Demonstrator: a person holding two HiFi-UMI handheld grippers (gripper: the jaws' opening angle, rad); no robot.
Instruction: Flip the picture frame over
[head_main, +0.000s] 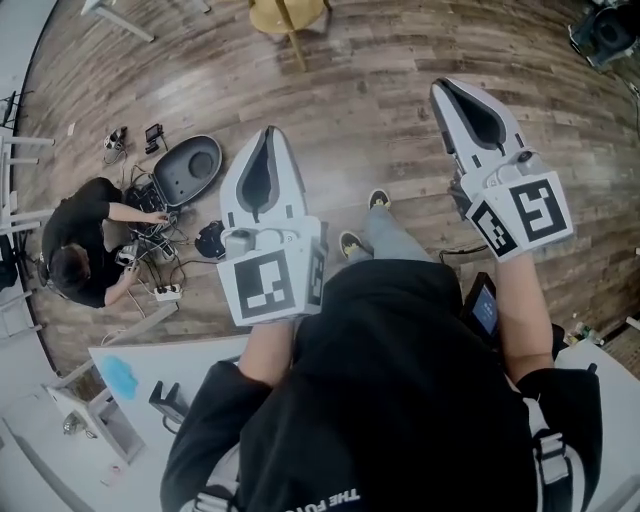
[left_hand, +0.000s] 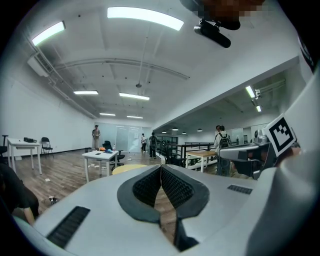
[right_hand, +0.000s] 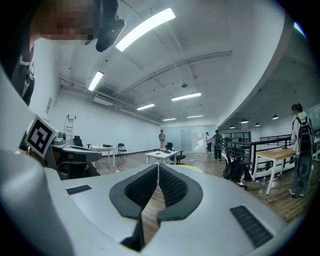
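Clearly, both tongs are closed and hold nothing. The left tongs (head_main: 268, 140) have their dark ribbed pads pressed together at the tip in the left gripper view, and only floor shows in the narrow gap below them. The right tongs (head_main: 450, 95) look the same in the right gripper view: pads together, nothing between them. In the head view both point away from the person's body, toward the top of the frame, over the wooden floor (head_main: 380, 130) and not over any furniture.

The picture frame is not visible in any view, so I cannot say where it lies or which side is up. At the lower left of the head view there is the corner of a white worktop (head_main: 200, 360) with a small blue thing (head_main: 120, 377) and a small black thing (head_main: 168, 400) on it; neither looks like a frame. Further left, another person (head_main: 85, 245) crouches on the floor among cables.

My judgement: the flip is not under way at this moment. Finding, gripping and turning the frame all appear to remain.
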